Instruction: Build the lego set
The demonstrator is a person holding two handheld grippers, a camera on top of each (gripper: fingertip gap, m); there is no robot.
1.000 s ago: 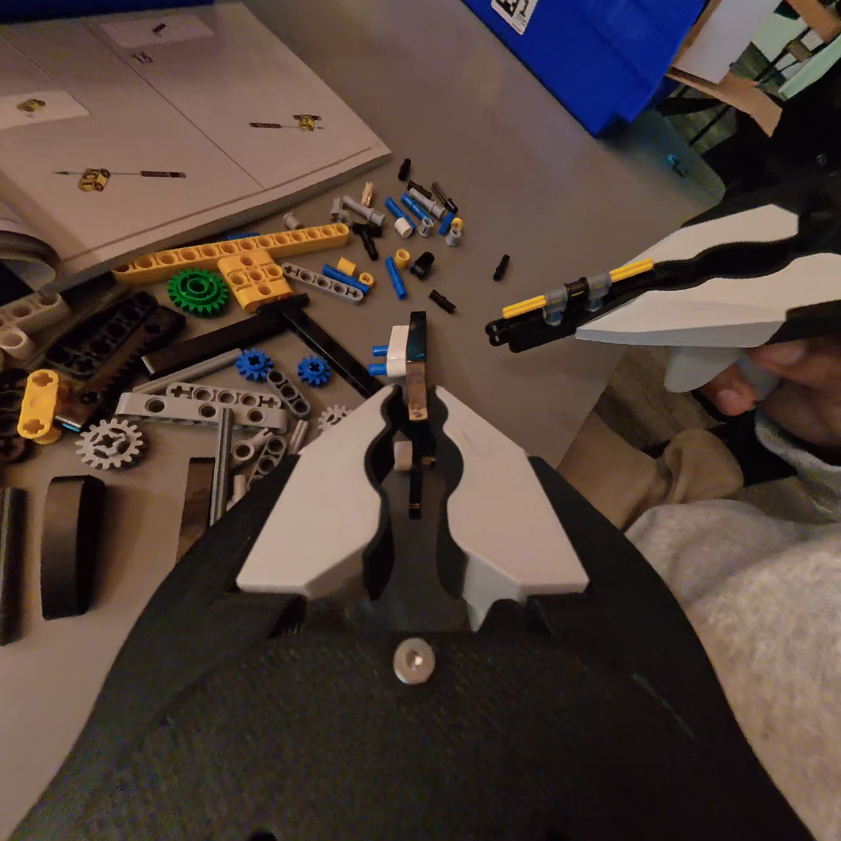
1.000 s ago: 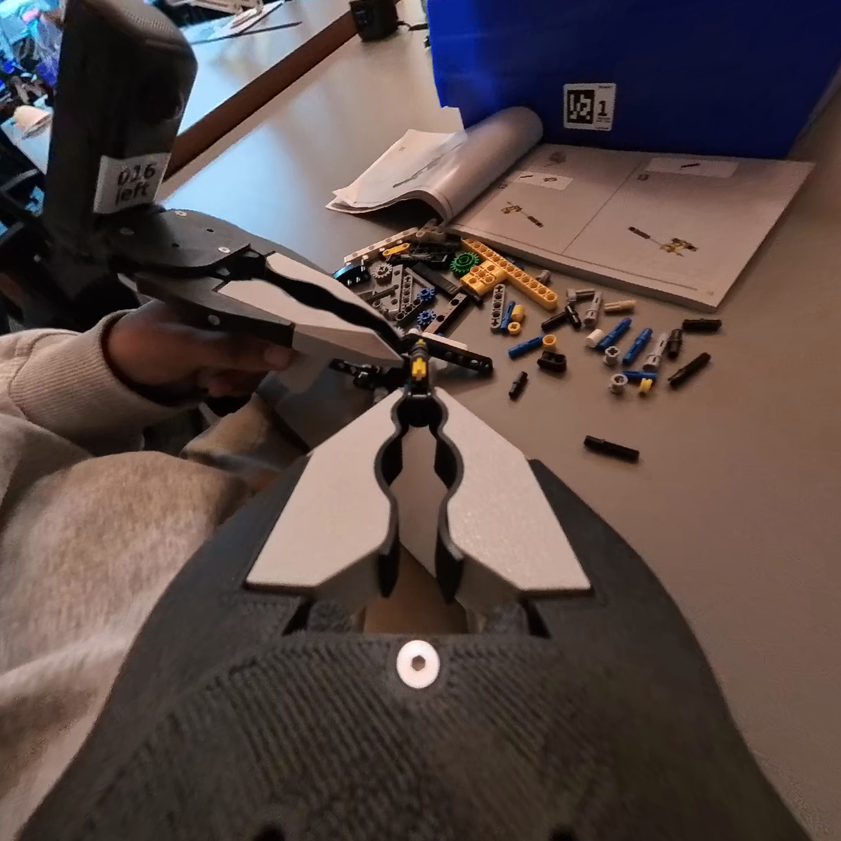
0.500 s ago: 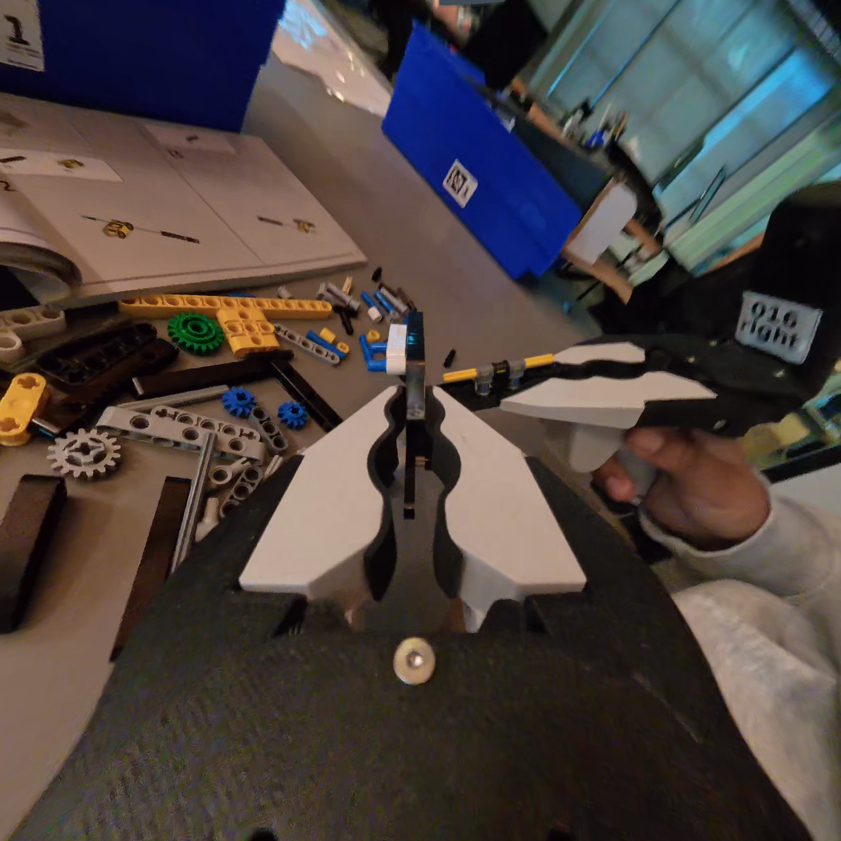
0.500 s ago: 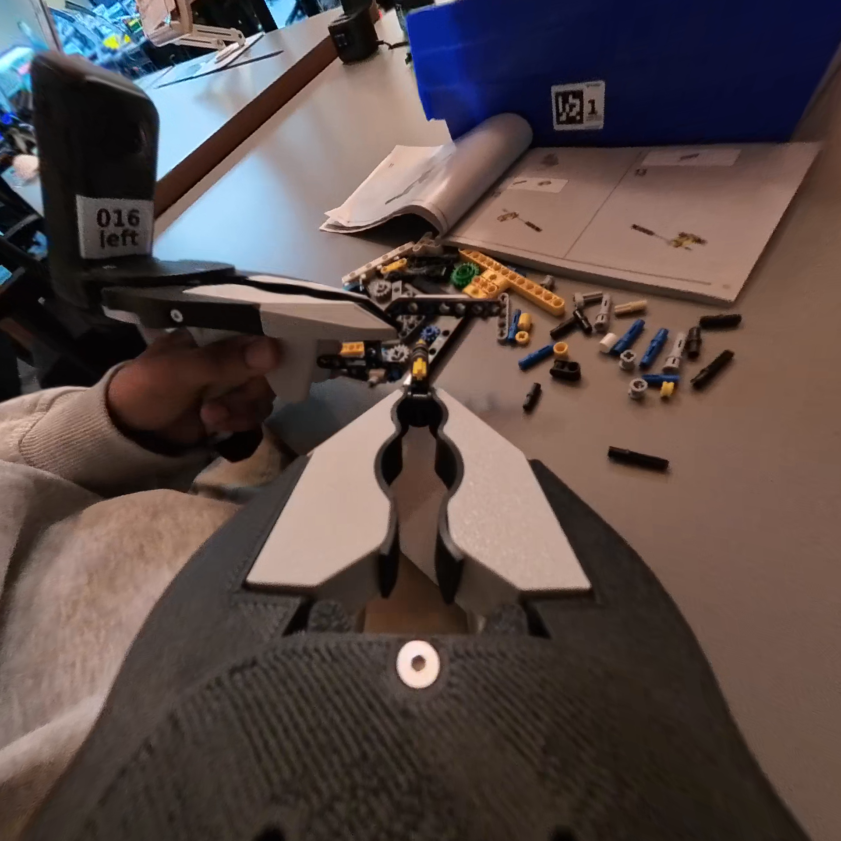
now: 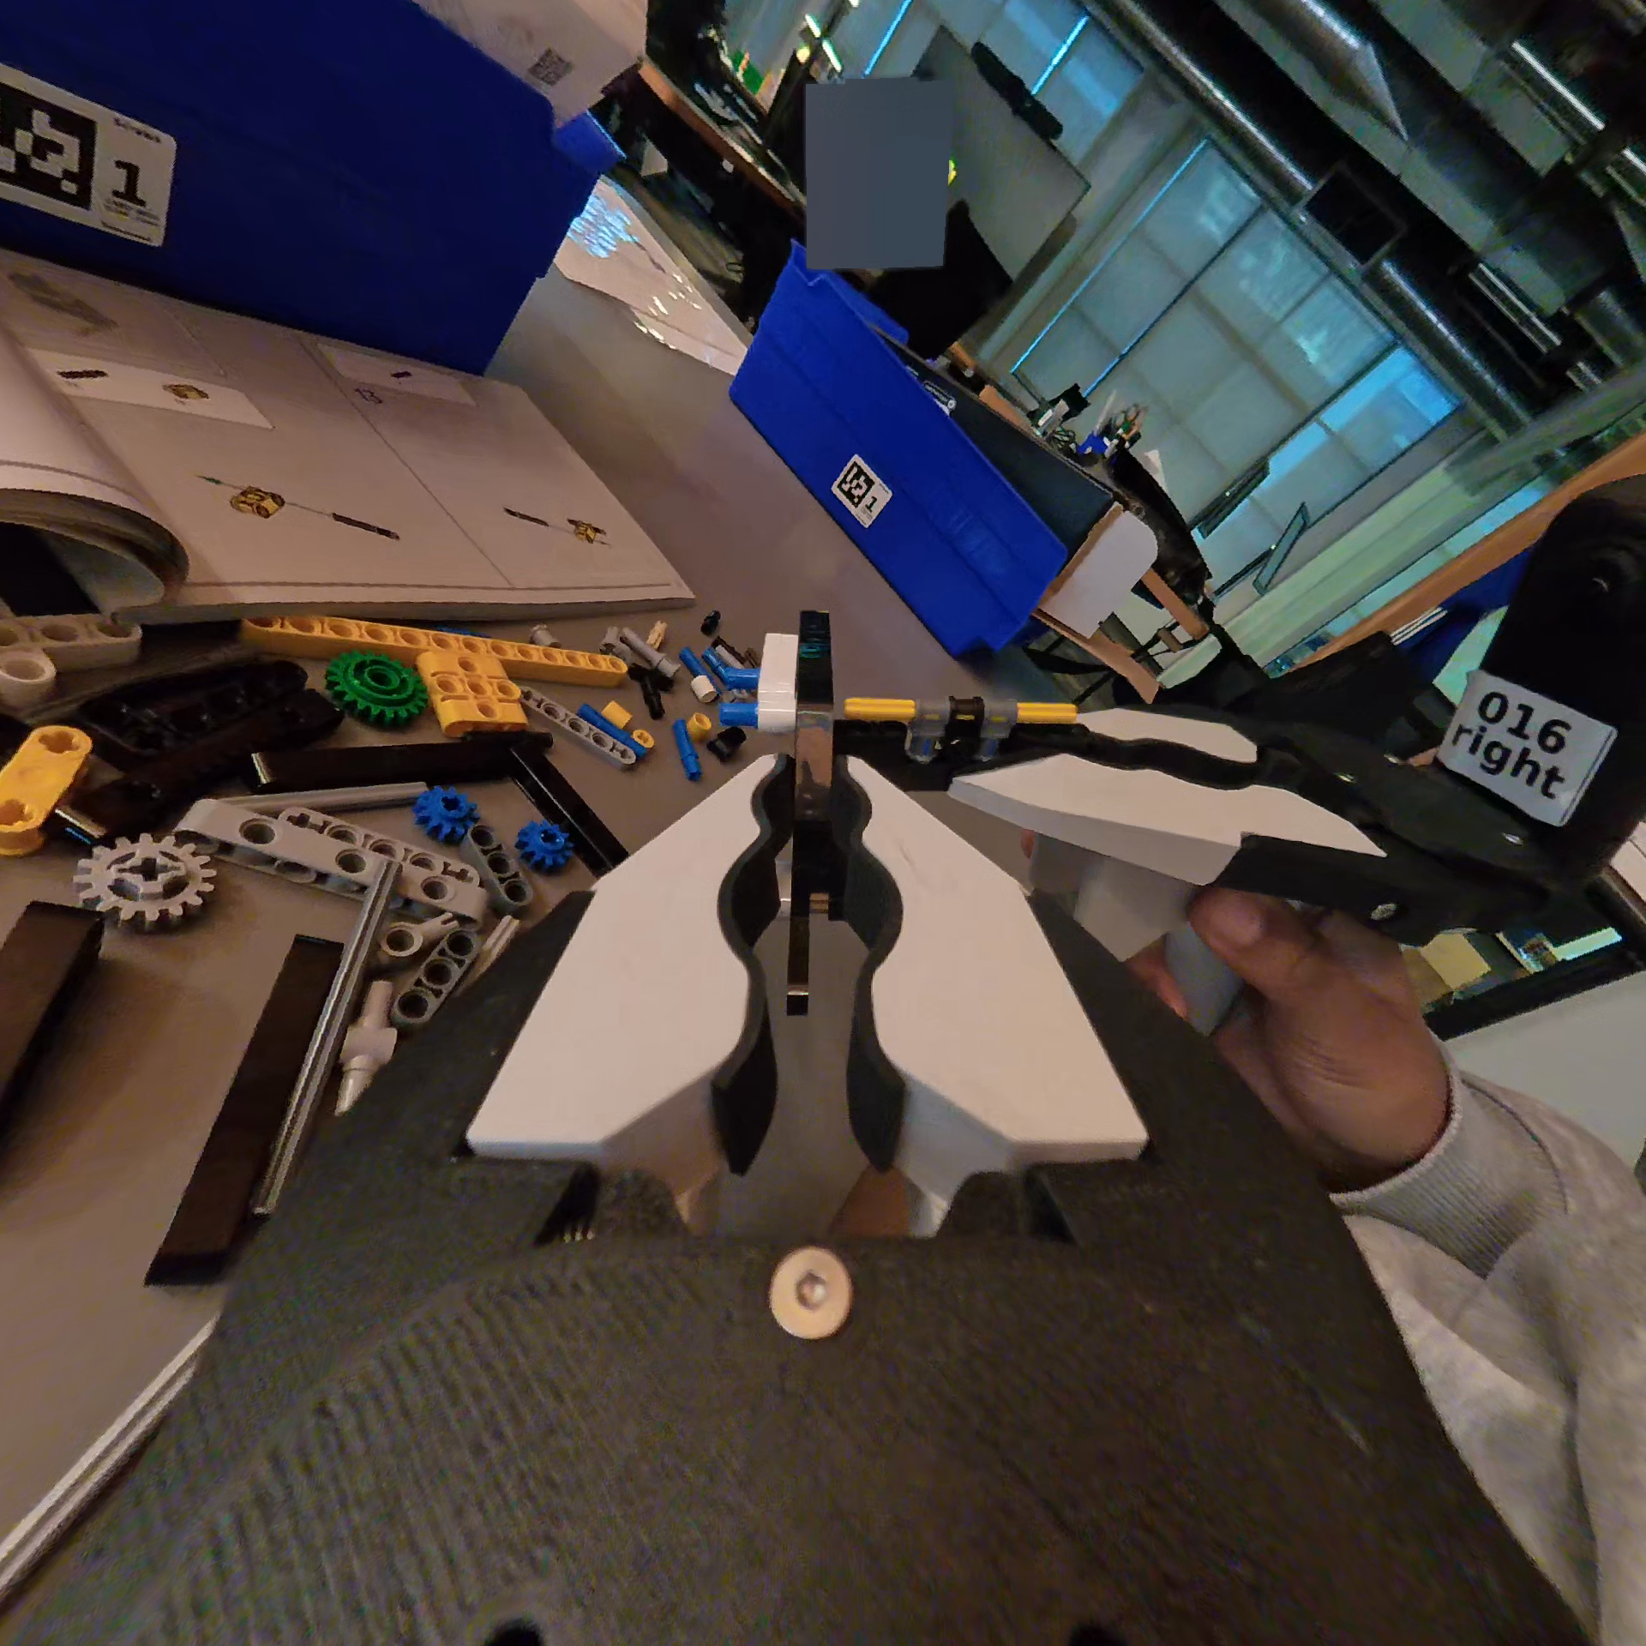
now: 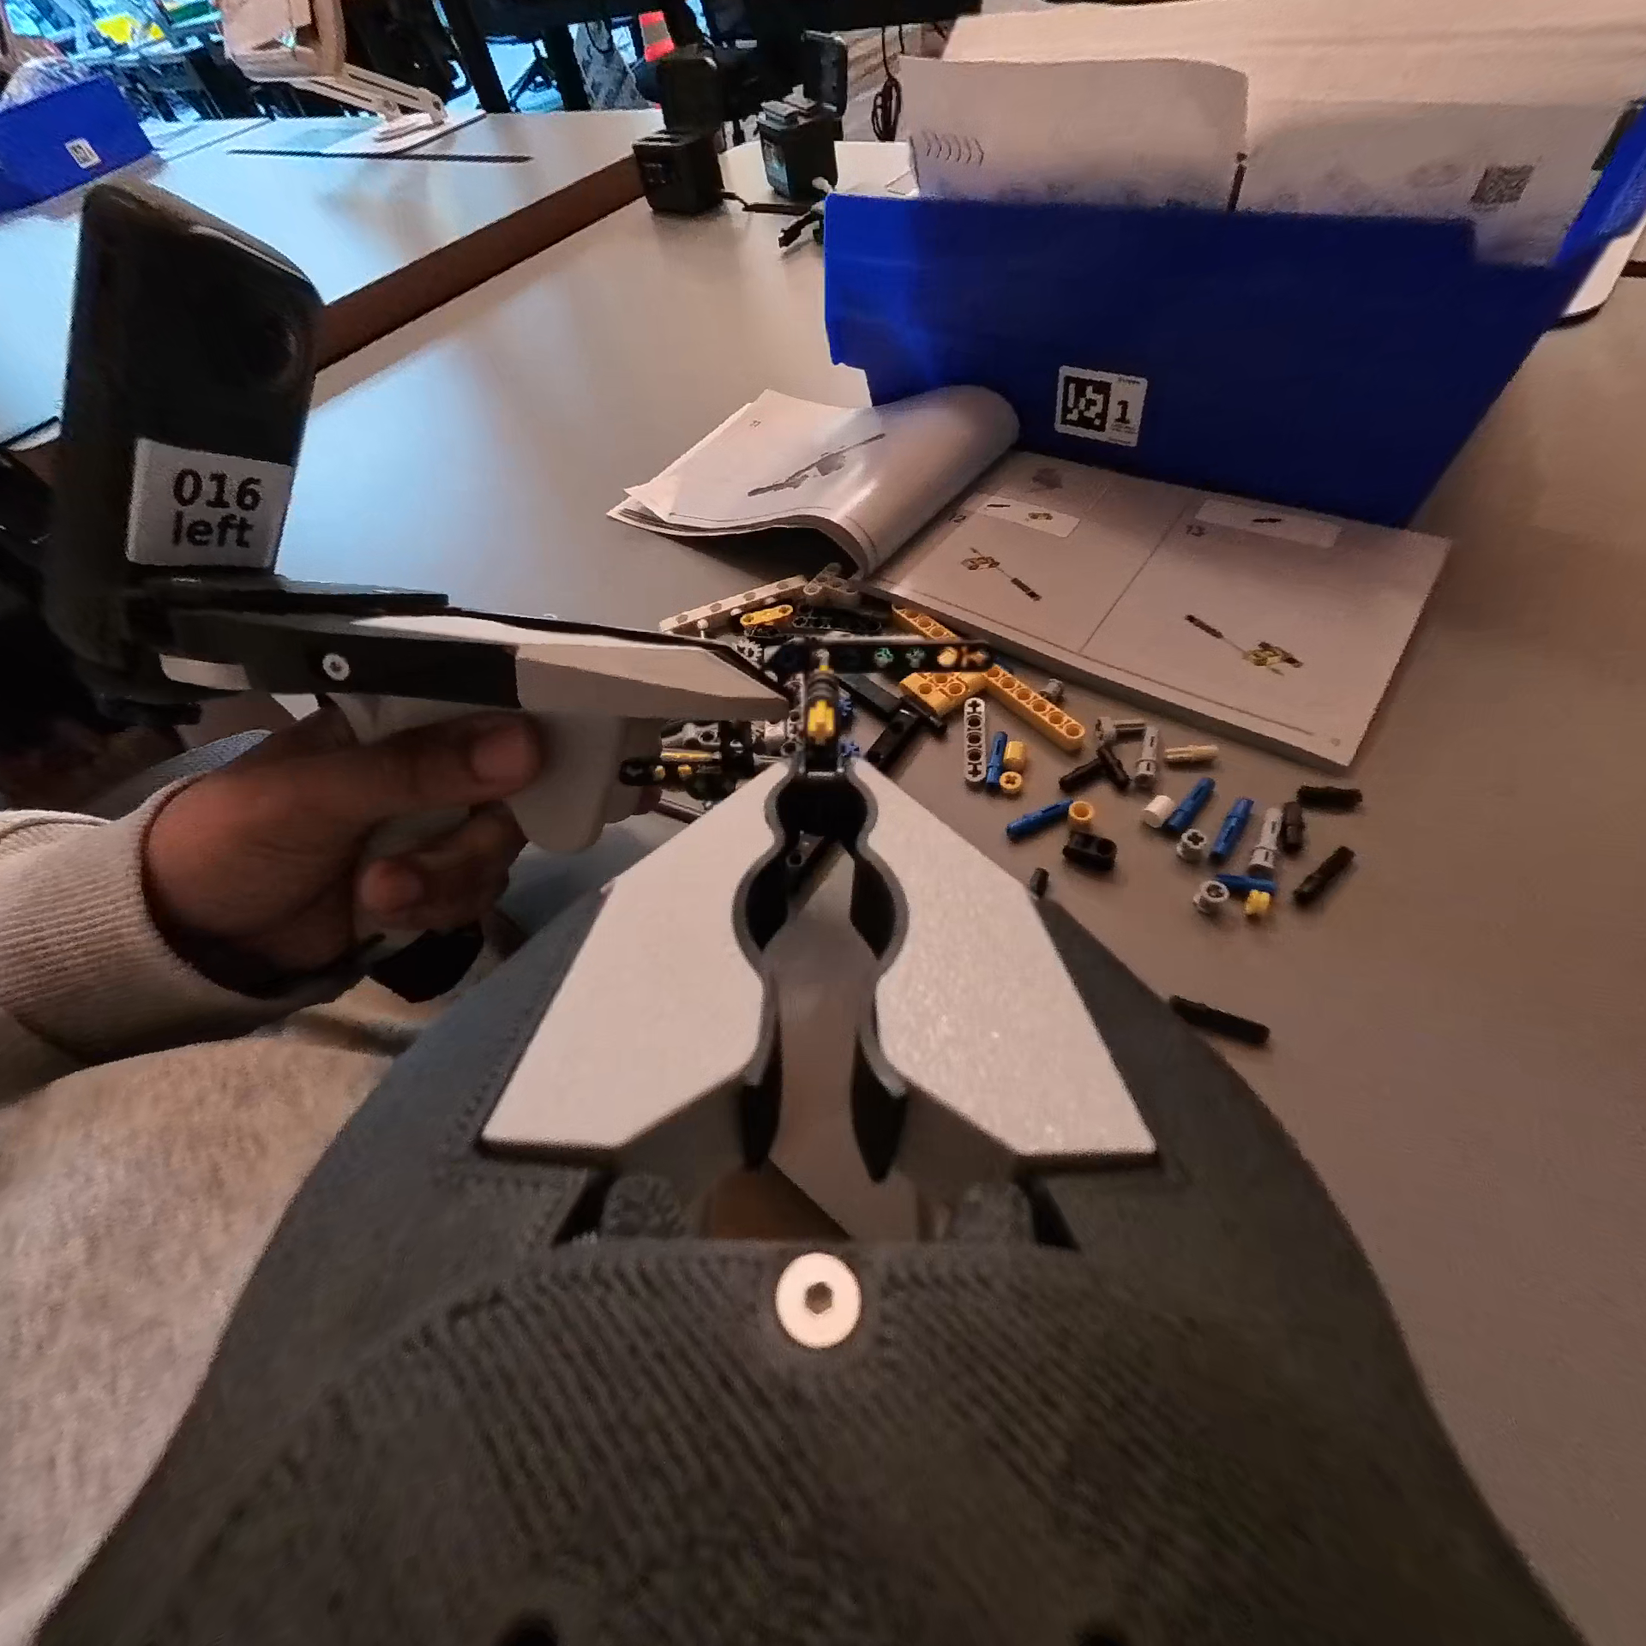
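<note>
Left wrist view: against the frame a second ago, when the two sub-assemblies stood well apart above the bench (image 5: 677,419), the yellow axle assembly (image 5: 957,712) carried by the right gripper (image 5: 900,757) now meets the black beam (image 5: 812,766) at its 3 o'clock side, so the mating step is judged under way, though seating cannot be confirmed. The left gripper (image 5: 810,784) has its jaws clamped on that black beam, which stands upright between them with a white block (image 5: 778,681) and blue pins (image 5: 737,712) on its 9 o'clock face. In the right wrist view the right gripper (image 6: 815,775) has its jaws closed on the tail of the axle assembly (image 6: 818,712), whose tip reaches the beam (image 6: 891,657) lying crosswise at 12 o'clock; the left gripper (image 6: 775,690) enters from 9 o'clock. Both pieces are held in the air above the loose parts (image 5: 383,757). An open instruction booklet (image 6: 1158,579) lies at 1 o'clock, before a blue bin (image 6: 1247,312).
</note>
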